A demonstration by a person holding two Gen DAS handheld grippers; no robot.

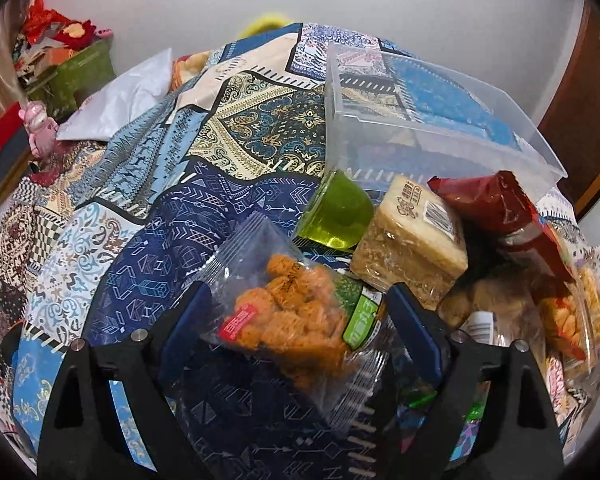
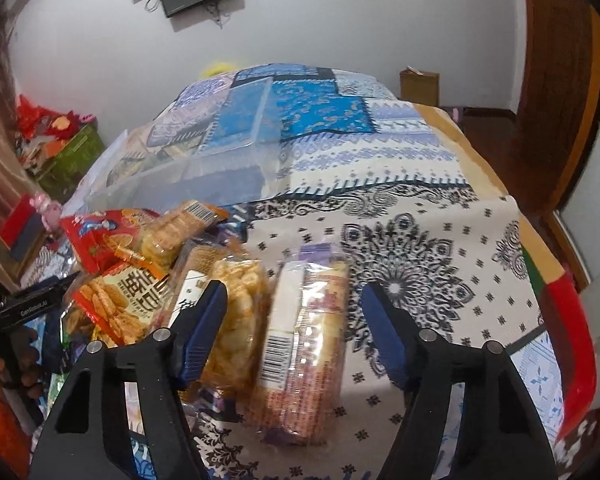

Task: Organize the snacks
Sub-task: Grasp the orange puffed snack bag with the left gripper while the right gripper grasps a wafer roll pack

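Note:
My left gripper (image 1: 300,292) is open over the patterned cloth. A clear packet of orange fried pieces (image 1: 292,312) lies between its blue pads (image 1: 192,316), and I see no squeeze on it. Behind it sit a green jelly cup (image 1: 340,216), a wrapped pale cake block (image 1: 412,240) and a red bag (image 1: 512,216). My right gripper (image 2: 294,288) is open around a long wrapped biscuit packet with a barcode (image 2: 300,344). Its right pad stands apart from that packet. Its left pad (image 2: 204,320) touches a bag of yellow puffs (image 2: 240,312).
A clear plastic bin (image 1: 440,120) stands empty behind the snack pile and also shows in the right wrist view (image 2: 220,152). Red and orange cracker bags (image 2: 112,264) lie heaped at the left. The table edge (image 2: 540,264) drops off at the right. A green box (image 1: 84,68) stands beyond the table.

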